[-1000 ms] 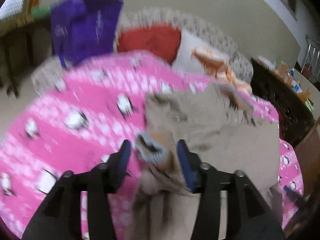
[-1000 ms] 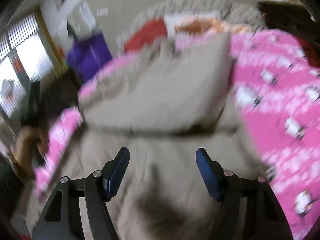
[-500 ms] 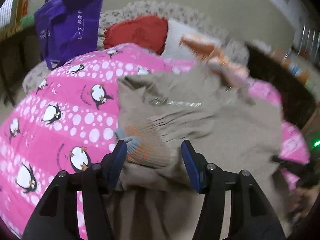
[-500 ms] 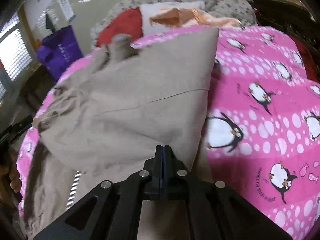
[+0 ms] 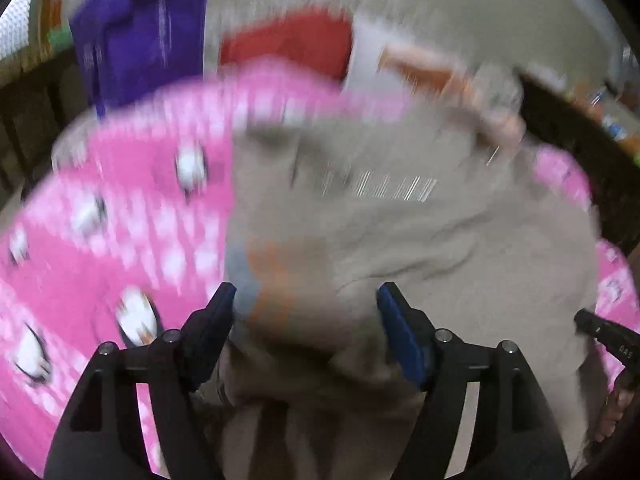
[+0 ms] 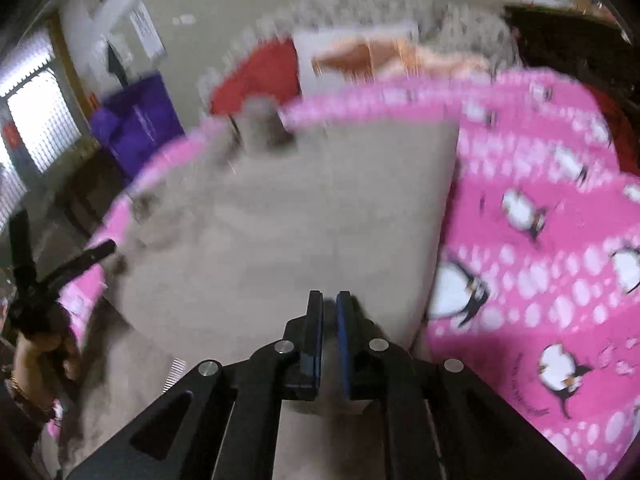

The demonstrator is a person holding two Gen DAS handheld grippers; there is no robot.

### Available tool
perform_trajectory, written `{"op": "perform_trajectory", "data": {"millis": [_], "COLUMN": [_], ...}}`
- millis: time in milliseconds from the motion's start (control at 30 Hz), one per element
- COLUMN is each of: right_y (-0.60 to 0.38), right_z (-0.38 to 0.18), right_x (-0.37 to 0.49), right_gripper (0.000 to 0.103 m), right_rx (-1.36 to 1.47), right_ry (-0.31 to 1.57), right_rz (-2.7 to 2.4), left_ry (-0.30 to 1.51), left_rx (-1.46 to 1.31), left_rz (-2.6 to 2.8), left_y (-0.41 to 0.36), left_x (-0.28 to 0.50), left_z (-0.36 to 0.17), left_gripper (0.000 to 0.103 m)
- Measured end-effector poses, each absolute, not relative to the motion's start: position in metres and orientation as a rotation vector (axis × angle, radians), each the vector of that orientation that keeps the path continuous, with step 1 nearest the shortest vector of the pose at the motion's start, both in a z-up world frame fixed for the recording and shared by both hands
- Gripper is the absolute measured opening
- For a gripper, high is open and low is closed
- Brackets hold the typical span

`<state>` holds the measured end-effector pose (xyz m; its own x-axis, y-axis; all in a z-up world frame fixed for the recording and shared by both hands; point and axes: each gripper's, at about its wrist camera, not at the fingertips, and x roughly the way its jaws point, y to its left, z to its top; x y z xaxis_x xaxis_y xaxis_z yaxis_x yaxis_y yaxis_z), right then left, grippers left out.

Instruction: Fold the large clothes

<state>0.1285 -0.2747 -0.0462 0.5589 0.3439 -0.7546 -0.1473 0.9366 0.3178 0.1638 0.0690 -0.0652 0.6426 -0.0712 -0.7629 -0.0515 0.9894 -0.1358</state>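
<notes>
Since a moment ago the left hand-held gripper [image 5: 306, 328] has spread wider, its jaws opening off the striped cuff [image 5: 260, 276], while the right hand-held gripper [image 6: 329, 320], wide apart then, now pinches the tan garment [image 6: 288, 216]. The garment lies on the pink penguin blanket [image 6: 540, 248], one fold laid, sleeve still loose. A purple bag [image 5: 140, 36] and red cushion [image 5: 296, 44] sit beyond, clear of the work.

Dim, flat indoor light, brightest at the blown-out window [image 6: 38, 120] on the right view's left edge; heavy motion blur smears both views, sharp only on each near hand-held gripper, with fisheye bending and dark vignetted corners.
</notes>
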Motion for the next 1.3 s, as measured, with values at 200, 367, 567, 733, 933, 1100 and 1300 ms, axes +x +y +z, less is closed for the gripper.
{"op": "perform_trajectory", "data": {"millis": [200,367,567,733,933,1100,1300], "right_y": [-0.283,-0.290,-0.308,-0.309,-0.302,-0.300,-0.302], "right_z": [-0.069,-0.033,0.019,-0.012,-0.049,-0.056,-0.057], "right_x": [0.125,0.125,0.160,0.221,0.243,0.237,0.248], "right_gripper": [0.006,0.004,0.010,0.010,0.011,0.012,0.013], "right_rx": [0.289,0.263,0.378,0.506,0.370,0.291,0.324], "right_ry": [0.984,0.972,0.835,0.937,0.774,0.664,0.659], "right_rz": [0.339,0.320,0.178,0.045,0.002,0.018,0.043], "left_ry": [0.894,0.820,0.720,0.800,0.814,0.835,0.848], "left_rx": [-0.139,-0.180,-0.242,-0.142,-0.118,-0.124,-0.108], "left_rz": [-0.042,-0.015,-0.006,0.047,0.030,0.022,0.040], "left_y": [0.070,0.077,0.073,0.055,0.060,0.060,0.057], "left_x": [0.166,0.154,0.173,0.212,0.216,0.221,0.229], "left_z": [-0.080,-0.047,-0.012,-0.046,-0.077,-0.080,-0.082], "left_gripper": [0.086,0.084,0.084,0.084,0.094,0.101,0.103]}}
